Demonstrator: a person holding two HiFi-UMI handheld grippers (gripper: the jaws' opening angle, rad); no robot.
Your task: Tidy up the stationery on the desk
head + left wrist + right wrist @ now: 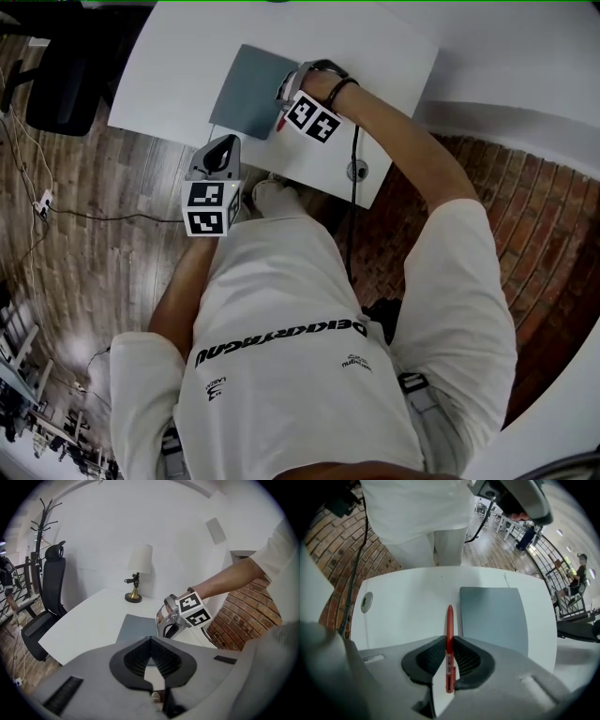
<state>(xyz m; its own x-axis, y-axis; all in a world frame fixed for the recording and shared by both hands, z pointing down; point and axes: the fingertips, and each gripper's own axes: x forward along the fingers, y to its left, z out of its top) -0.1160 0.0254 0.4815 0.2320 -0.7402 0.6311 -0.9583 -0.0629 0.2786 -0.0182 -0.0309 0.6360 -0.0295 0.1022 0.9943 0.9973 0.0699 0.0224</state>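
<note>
The right hand-held gripper point(449, 644) grasps a red pen point(449, 620) upright over the desk point(403, 602), just beside the grey pad point(492, 616). Whether the tip touches is unclear. This looks like the placing step, so next lower it and release. The left hand-held gripper point(151, 656) waits clenched and empty by the desk's near edge.

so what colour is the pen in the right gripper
The pen is red; clearest in the right gripper view.

Bold black lettering runs across the white shirt point(281, 281) — upside down (too distorted to read).
</note>
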